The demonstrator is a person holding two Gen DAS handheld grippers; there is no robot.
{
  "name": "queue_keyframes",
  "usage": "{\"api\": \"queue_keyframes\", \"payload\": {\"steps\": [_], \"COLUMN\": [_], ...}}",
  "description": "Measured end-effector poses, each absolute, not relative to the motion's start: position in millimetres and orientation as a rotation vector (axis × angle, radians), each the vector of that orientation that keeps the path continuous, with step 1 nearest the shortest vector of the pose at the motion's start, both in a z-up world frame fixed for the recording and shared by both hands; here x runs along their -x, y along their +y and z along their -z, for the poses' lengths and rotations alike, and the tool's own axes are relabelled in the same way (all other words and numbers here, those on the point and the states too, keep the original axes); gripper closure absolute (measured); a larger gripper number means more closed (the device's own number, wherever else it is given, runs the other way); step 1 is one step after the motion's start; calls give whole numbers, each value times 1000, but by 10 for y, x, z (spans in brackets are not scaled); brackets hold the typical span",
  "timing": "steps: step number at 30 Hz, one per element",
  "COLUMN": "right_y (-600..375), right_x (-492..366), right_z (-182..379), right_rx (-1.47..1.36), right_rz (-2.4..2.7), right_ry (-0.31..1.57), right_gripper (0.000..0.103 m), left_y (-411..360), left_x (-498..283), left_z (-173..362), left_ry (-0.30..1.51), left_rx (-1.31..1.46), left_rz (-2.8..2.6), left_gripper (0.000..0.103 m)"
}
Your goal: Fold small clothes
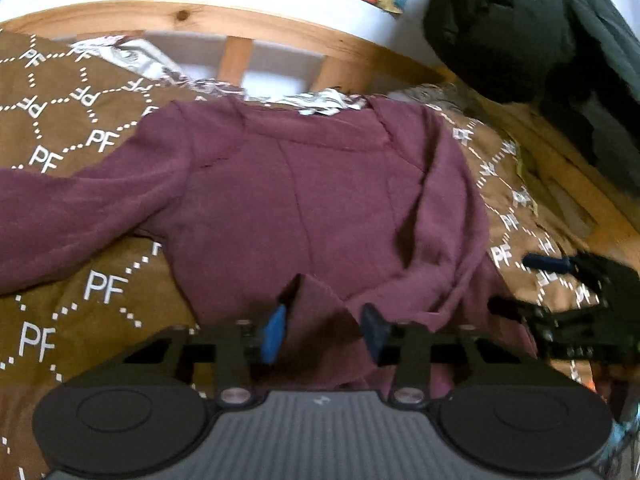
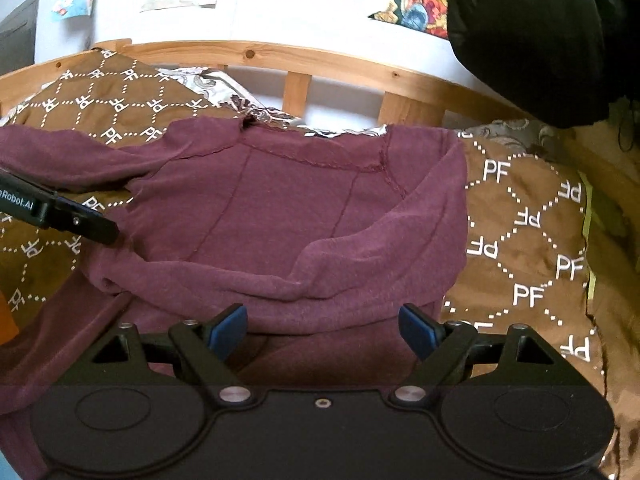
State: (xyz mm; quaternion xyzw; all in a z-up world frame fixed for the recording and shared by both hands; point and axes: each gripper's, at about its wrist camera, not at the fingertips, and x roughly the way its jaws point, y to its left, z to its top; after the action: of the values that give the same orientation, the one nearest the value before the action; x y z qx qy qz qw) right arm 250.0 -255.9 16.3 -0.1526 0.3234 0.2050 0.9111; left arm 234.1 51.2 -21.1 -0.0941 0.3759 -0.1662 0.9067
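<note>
One maroon top [image 2: 288, 208] lies spread on the brown bed cover [image 2: 528, 232]; the left claw [image 1: 324, 328] is clamped on a fold of its hem; the right claw [image 2: 324, 332] stands apart, empty, above the hem.

Brown blanket [image 2: 532, 236] printed "PF" covers a bed; wooden rail [image 2: 304, 60] along its far edge; dark cloth [image 2: 532, 40] at the far right corner.

- The left gripper [image 1: 326, 326] tilts downward, its blue pads [image 1: 274, 334] partly drawn together with cloth bunched between them.
- The right gripper [image 2: 323, 330] tilts downward too, jaws spread wide, nothing gripped.
</note>
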Motion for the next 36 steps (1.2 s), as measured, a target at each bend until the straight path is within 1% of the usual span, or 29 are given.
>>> {"api": "queue_keyframes", "payload": {"steps": [1, 2, 5, 8, 16, 18, 19, 20, 22, 23, 26, 27, 29, 31, 33, 36], "right_y": [-2554, -2555, -2570, -2614, -2781, -2831, -2864, -2897, -2970, -3002, -3096, -3122, -3154, -3146, -3104, -3028], "right_x": [-2489, -2484, -2488, -2502, -2527, -2539, -2552, -2569, -2622, -2649, -2780, -2838, -2984, -3125, -3285, -3534], "right_z": [-166, -168, -162, -134, -49, -36, -34, -33, -40, -47, -81, -93, -114, -136, -156, -150], "right_rx": [323, 328, 323, 301, 253, 245, 233, 221, 191, 176, 124, 108, 89, 86, 90, 108], "right_rz": [-423, -425, -421, -409, -360, -345, -337, -331, -315, -308, -285, -277, -255, -251, -253, -261], "right_ry": [664, 662, 669, 684, 724, 731, 735, 738, 745, 744, 731, 727, 716, 700, 682, 675], "right_gripper": [18, 18, 18, 18, 17, 16, 16, 16, 16, 16, 19, 21, 24, 32, 37, 39], "left_y": [503, 486, 464, 466, 486, 490, 515, 534, 577, 598, 634, 637, 647, 617, 558, 488], "left_x": [-2298, -2245, -2044, -1863, -1535, -1468, -1414, -1378, -1311, -1285, -1279, -1304, -1363, -1460, -1573, -1730], "left_z": [210, 214, 212, 206, 419, 452, 470, 454, 389, 347, 204, 160, 90, 50, 57, 145], "left_ry": [774, 772, 757, 765, 894, 912, 912, 905, 869, 847, 788, 772, 737, 703, 702, 710], "left_rx": [180, 159, 92, 89, 142, 136, 135, 135, 136, 136, 146, 155, 181, 187, 151, 108], "left_rz": [361, 376, 407, 417, 421, 408, 403, 392, 364, 354, 315, 300, 271, 239, 173, 126], "left_gripper": [70, 72, 73, 73, 72, 65, 53, 38, 24, 19, 11, 10, 4, 3, 3, 3]}}
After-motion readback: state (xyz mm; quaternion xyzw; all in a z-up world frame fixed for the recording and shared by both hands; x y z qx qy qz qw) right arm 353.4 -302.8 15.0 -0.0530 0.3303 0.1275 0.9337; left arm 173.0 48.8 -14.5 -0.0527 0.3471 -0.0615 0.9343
